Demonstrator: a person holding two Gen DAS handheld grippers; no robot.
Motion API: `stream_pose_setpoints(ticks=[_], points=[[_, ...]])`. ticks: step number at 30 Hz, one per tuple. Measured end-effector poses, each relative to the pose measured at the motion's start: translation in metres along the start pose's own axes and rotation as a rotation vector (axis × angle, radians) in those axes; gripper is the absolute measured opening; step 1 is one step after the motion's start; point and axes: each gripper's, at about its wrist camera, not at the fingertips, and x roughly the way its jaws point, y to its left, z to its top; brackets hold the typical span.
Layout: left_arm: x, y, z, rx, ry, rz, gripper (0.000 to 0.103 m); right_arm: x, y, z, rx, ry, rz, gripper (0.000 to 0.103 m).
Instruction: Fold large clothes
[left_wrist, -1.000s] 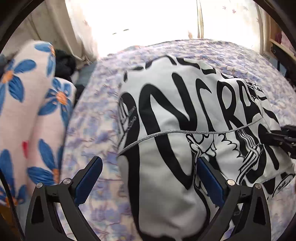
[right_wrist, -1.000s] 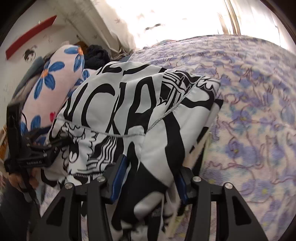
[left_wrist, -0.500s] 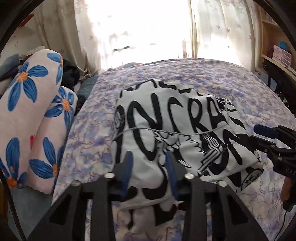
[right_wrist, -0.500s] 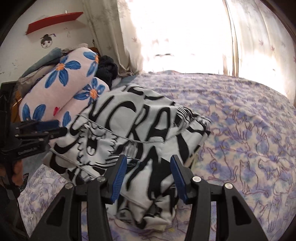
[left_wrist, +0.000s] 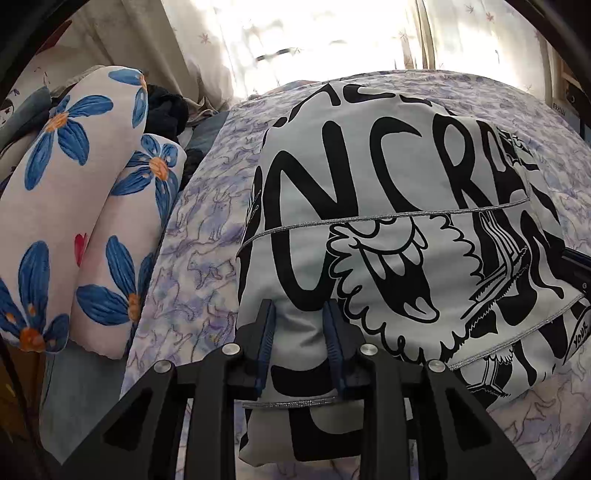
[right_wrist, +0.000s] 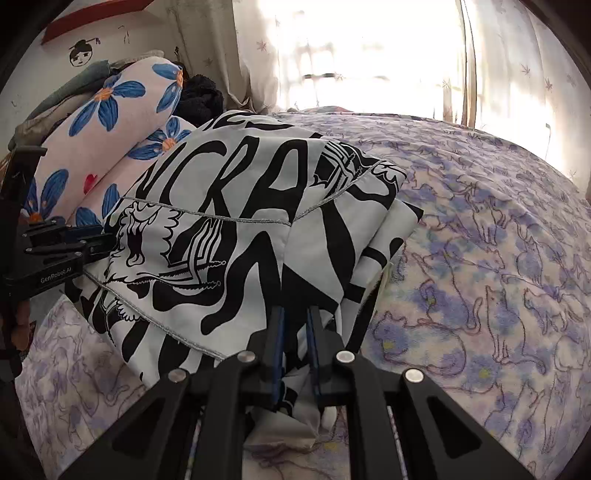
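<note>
Garment: white garment with black graffiti lettering (left_wrist: 388, 206), folded into a thick stack, lying on the bed; grey stitched hems cross the top layers.
Garment position: near edge of the stack bunched up between both grippers; far edge lies flat toward the window.
Left gripper: left gripper (left_wrist: 300, 317) jaws closing, nearly together, with a fold of the near left edge of the garment pinched between the blue pads.
Right gripper: right gripper (right_wrist: 295, 317) jaws closing, narrow gap, a bunch of the near right corner of the garment clamped between them.
Cross-view: in the right wrist view, the left gripper's black body sits at the left edge, its tips against the garment's side.
Bed: bedspread with purple cat print (right_wrist: 480, 258) under the garment, bare on the right side.
Pillows: two pink pillows with blue flowers (left_wrist: 74, 192) beside the garment on the left, not touching it.
Dark clothing: dark bundle (right_wrist: 199, 96) behind the pillows, near the curtain.
Background: light patterned curtains (right_wrist: 369, 55) over a bright window.
</note>
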Motion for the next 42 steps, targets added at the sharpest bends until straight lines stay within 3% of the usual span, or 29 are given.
stream_pose_setpoints(ticks=[5, 7, 9, 10, 16, 21, 29, 32, 37, 42], points=[[-0.006, -0.004, -0.001, -0.03, -0.012, 0.026, 0.029, -0.012, -0.005, -0.001, 0.063, 0.028, 0.028, 0.011], [-0.015, -0.003, -0.002, -0.048, -0.016, 0.002, 0.04, -0.022, -0.009, -0.003, 0.093, 0.037, 0.042, 0.013], [-0.021, -0.001, -0.004, -0.072, -0.005, -0.023, 0.07, -0.036, -0.014, -0.007, 0.114, 0.039, 0.053, 0.013], [-0.028, 0.001, -0.006, -0.095, -0.004, -0.044, 0.072, -0.041, -0.016, -0.008, 0.121, 0.041, 0.057, 0.013], [-0.069, 0.003, -0.017, -0.173, -0.008, -0.115, 0.074, -0.089, -0.019, -0.02, 0.137, 0.064, 0.076, 0.013], [-0.123, -0.008, -0.028, -0.167, -0.062, -0.134, 0.084, -0.139, -0.013, -0.032, 0.094, 0.067, 0.074, 0.014], [-0.221, -0.048, -0.065, -0.143, -0.147, -0.213, 0.087, -0.23, -0.007, -0.066, 0.034, 0.024, 0.051, 0.014], [-0.256, -0.068, -0.083, -0.14, -0.181, -0.199, 0.091, -0.257, -0.012, -0.083, 0.028, -0.004, 0.029, 0.014], [-0.298, -0.099, -0.122, -0.17, -0.224, -0.217, 0.096, -0.288, -0.031, -0.117, 0.08, -0.024, 0.005, 0.033], [-0.32, -0.131, -0.16, -0.168, -0.246, -0.215, 0.1, -0.311, -0.049, -0.155, 0.15, -0.046, -0.021, 0.042]])
